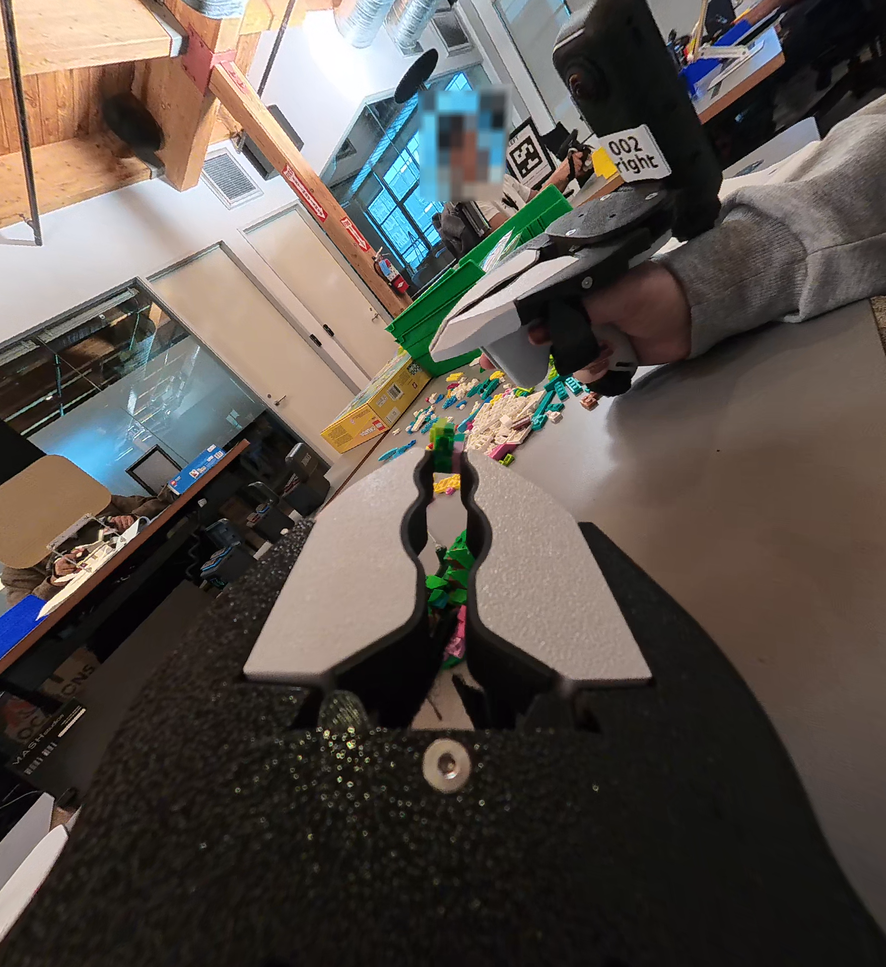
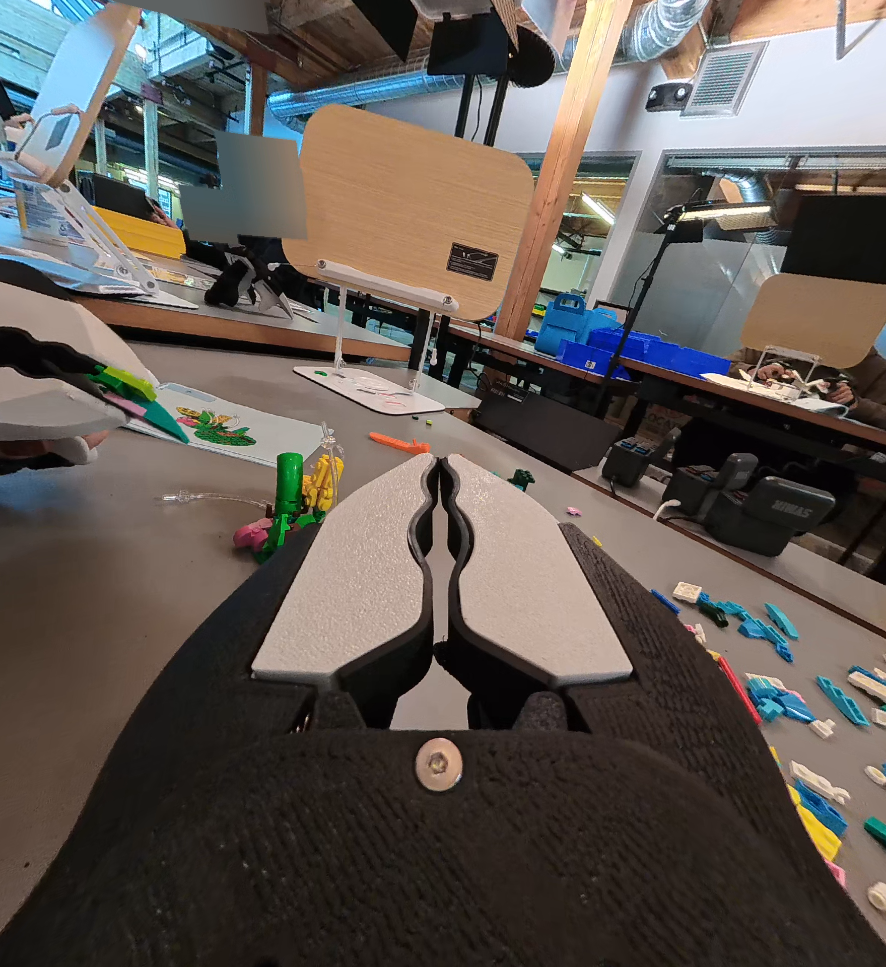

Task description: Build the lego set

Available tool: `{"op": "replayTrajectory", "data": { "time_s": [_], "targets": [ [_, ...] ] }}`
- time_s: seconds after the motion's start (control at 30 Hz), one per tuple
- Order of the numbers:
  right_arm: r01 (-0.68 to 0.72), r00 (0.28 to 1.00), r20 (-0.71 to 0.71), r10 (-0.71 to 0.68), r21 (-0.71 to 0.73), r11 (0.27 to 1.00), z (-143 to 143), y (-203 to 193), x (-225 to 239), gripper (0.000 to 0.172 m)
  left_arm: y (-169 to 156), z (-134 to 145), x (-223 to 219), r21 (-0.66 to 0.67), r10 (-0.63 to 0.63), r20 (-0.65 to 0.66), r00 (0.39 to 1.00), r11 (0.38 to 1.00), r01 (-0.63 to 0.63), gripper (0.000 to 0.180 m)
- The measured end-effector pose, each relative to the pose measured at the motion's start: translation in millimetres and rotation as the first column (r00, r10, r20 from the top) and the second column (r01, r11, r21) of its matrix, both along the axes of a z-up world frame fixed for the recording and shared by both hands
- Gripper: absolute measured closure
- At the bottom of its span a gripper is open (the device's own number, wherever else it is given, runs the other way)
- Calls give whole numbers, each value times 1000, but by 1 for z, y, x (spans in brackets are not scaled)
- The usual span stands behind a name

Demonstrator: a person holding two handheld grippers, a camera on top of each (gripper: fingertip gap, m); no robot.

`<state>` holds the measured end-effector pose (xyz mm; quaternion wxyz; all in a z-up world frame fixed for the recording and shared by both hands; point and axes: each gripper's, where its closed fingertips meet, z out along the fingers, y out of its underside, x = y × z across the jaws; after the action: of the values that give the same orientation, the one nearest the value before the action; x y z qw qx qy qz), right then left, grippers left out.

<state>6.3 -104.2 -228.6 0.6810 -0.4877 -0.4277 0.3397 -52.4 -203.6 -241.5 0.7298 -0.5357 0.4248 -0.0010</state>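
Green brick stack (image 1: 443, 437) between left tool (image 1: 445, 460) tips

Green-pink brick stack (image 1: 443, 445) in left tongs (image 1: 445, 460)

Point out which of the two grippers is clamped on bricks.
The left gripper: a small green and pink brick stack sits pinched at its fingertips. The right gripper is closed on nothing.
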Motion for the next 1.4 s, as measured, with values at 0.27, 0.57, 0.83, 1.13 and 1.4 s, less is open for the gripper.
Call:
{"op": "replayTrajectory", "data": {
  "time_s": [0.27, 0.57, 0.83, 1.13, 1.4],
  "targets": [
    [-4, 1000, 23, 3, 27, 1000, -2, -3, -2, 172, -1, 0, -1, 1, 1, 3, 1000, 1000, -1, 171],
    [-13, 999, 52, 11, 46, 999, -5, -6, -6, 172, -1, 0, -1, 3, 1, 3, 1000, 1000, -1, 171],
    [-14, 999, 52, 11, 43, 999, -5, -6, -5, 172, -1, -1, 0, 1, 0, -2, 1000, 1000, 0, 171],
    [-14, 999, 53, 12, 43, 999, -6, -5, -5, 172, -1, -2, 1, -2, -5, -8, 1000, 1000, 5, 171],
    [-12, 999, 32, 12, 16, 1000, -4, -3, -4, 172, -1, -4, 3, -2, -4, -28, 1000, 1000, 4, 171]
  ]
}}
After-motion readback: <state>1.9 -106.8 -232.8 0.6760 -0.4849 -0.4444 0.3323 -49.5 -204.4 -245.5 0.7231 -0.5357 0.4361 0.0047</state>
